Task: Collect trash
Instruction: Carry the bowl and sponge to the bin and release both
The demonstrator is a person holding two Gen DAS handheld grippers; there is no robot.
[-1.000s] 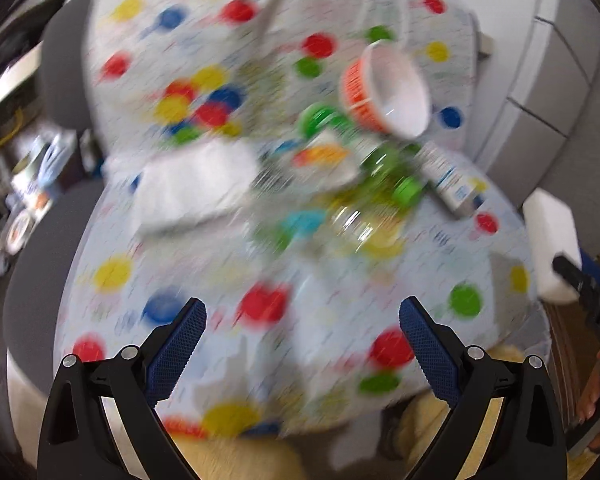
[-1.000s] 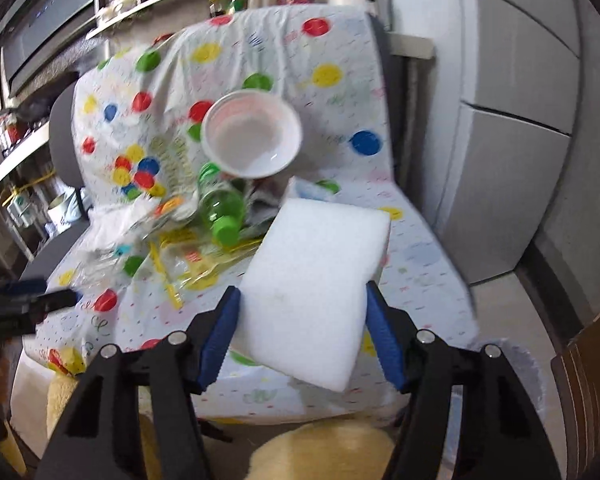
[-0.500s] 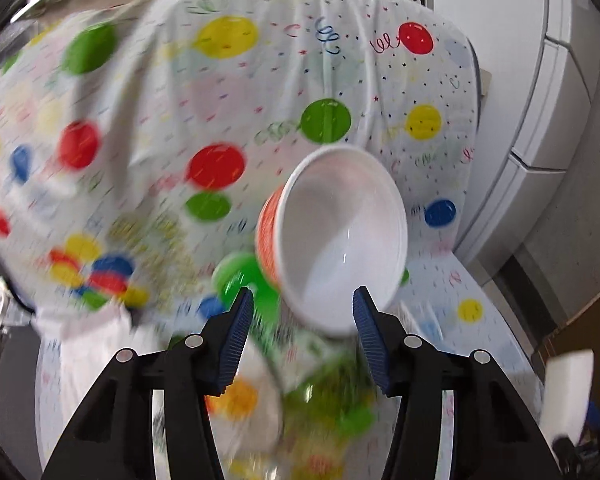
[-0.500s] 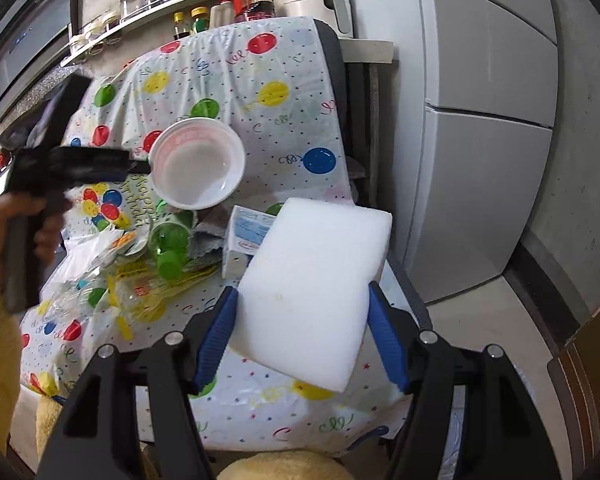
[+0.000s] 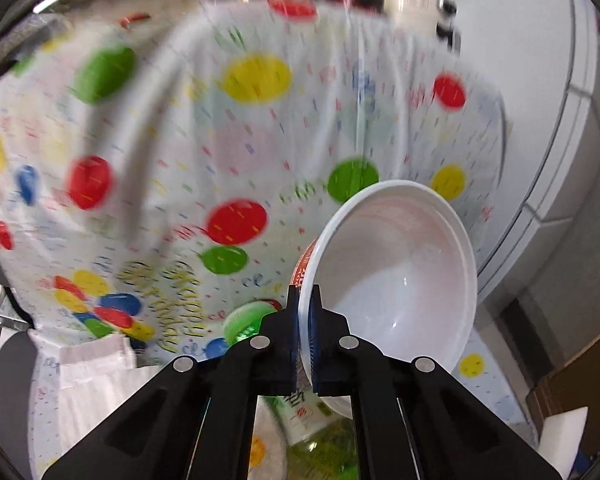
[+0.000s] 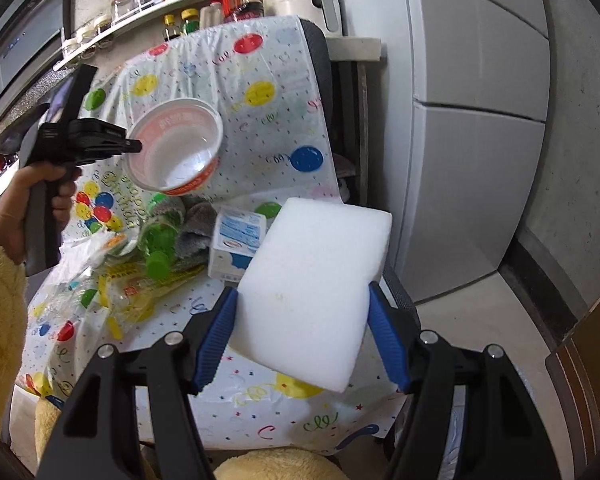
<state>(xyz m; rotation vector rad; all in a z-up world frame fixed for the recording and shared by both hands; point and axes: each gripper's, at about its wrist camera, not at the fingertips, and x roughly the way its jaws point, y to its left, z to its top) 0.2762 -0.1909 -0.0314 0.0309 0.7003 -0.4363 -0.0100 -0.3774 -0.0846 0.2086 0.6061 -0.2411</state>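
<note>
Item 1: left claw (image 5: 304,332), closed on the rim of the paper bowl (image 5: 396,280). The 2 pads pinch the thin wall edge-on, 1 inside and 1 outside, presumably because the bowl is too wide to span across its mouth. The bowl is clear of the chair seat, tipped with its open mouth toward the camera, in front of the chair back; it looks empty.

Item 2: right claw (image 6: 300,340), gripping the white foam block (image 6: 316,292) across its narrow width, blue pads on the 2 long sides. The block juts forward over the front edge of the seat (it hides part of the seat behind it).

Item 3: office chair, draped in a balloon-print plastic cover (image 6: 260,92). This carries the remaining trash, not a worktop.

Item 4: remaining trash, heaped toward the seat's rear and left edge: a green plastic bottle (image 6: 156,240) lying on its side, a small blue-and-white carton (image 6: 236,240) near the seat's middle, a grey cloth (image 6: 196,224) between them, yellow wrappers (image 6: 140,284) and white tissue (image 5: 96,372) at the left edge.

Judgement: both claws are full, so both loads probably need dropping before the heap is touched. No bin is visible.
</note>
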